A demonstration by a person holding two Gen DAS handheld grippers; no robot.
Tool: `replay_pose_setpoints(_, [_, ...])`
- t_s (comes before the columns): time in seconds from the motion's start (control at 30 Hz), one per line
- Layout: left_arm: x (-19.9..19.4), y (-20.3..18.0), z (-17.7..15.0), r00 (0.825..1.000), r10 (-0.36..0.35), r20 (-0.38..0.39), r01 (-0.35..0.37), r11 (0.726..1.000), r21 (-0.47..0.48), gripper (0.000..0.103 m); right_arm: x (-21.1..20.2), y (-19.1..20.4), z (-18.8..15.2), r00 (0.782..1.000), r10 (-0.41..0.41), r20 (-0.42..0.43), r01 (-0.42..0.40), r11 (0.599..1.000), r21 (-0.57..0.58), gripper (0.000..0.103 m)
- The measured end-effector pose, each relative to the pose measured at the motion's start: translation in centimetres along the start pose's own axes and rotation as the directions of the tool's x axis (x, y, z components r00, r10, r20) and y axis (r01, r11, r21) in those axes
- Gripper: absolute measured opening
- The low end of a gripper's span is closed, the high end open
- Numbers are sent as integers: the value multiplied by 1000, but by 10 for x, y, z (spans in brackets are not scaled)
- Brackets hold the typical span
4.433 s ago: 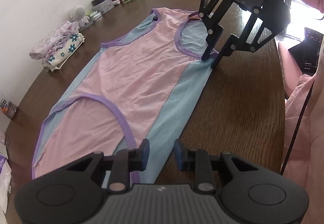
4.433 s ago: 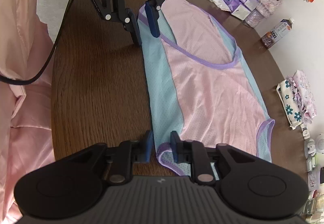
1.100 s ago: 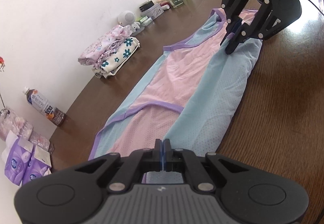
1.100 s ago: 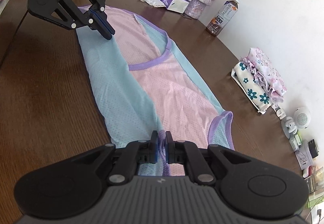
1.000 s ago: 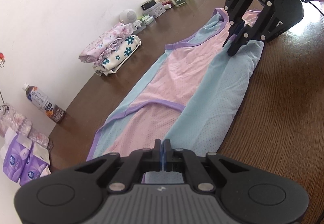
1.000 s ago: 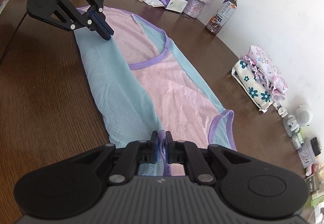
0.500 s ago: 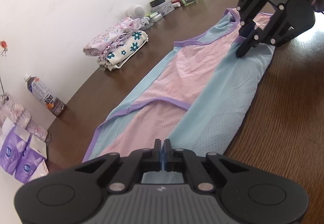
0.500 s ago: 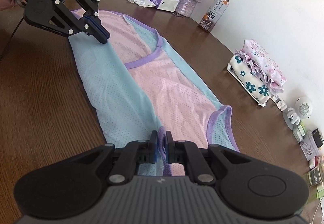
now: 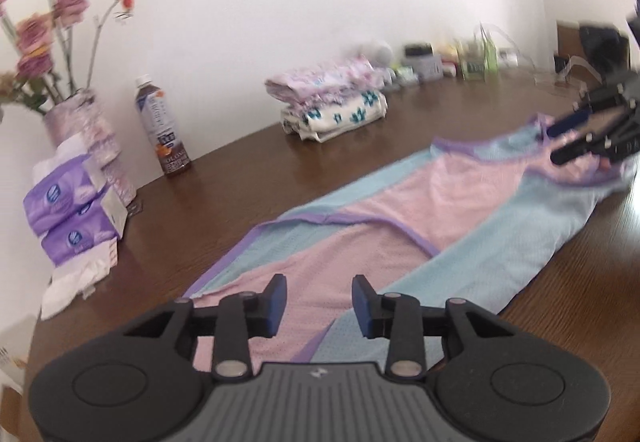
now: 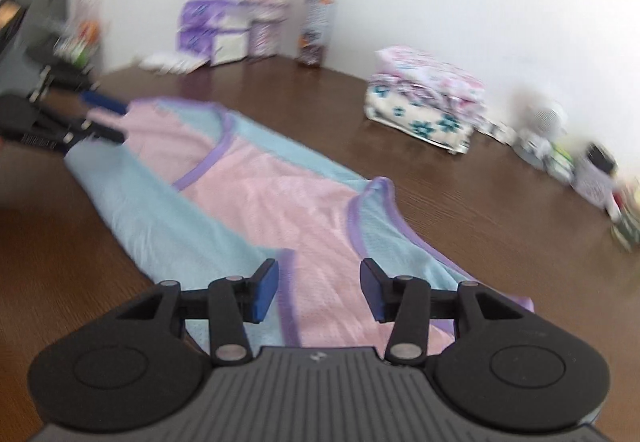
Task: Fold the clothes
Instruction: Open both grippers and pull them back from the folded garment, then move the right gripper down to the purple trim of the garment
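My right gripper (image 10: 319,288) hangs with fingers spread over the pink and blue top (image 10: 256,198), gripping nothing. My left gripper (image 10: 105,117) sits at its far end on the table (image 10: 500,210).

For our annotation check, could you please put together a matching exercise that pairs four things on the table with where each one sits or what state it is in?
Column one:
1. left gripper
2. pink and blue garment
3. drink bottle
4. floral folded clothes

Column two:
A. stacked near the wall, beyond the garment
B. jaws open, over the garment's near end
C. standing upright beside the flower vase
D. spread lengthwise on the wooden table, one long side folded over

Pairs: 1-B, 2-D, 3-C, 4-A
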State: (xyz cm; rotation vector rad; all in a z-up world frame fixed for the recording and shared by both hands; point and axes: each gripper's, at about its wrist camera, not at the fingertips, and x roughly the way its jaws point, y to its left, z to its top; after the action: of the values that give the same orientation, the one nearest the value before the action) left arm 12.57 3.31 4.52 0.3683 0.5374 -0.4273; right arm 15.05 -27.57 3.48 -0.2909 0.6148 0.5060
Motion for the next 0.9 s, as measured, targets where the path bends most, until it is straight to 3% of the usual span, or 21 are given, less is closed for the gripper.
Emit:
replay_pose_setpoints(0.13, [-14,-11,1,996,-75,47,78,996,-47,36,-20,-6,-6,999,-16,47,11,995,104,46])
replay_pose_setpoints(0.27, [-5,-45,2,985,-168,52,167,986,9,36,-24,22,-8,997,60,57,-64,995,80,31])
replay_pose_setpoints(0.37, [8,-59,2,982,-188,35,187,982,13,35,-13,50,-7,995,89,47,-90,996,17,30])
replay_pose_setpoints(0.57, [22,-54,-6,983,-182,0,182,982,-60,33,12,68,-6,997,67,34,-69,996,54,30])
replay_pose_setpoints(0.9, [15,-7,-35,993,-120,-16,115,973,-201,33,24,43,-20,998,64,16,-66,977,201,27])
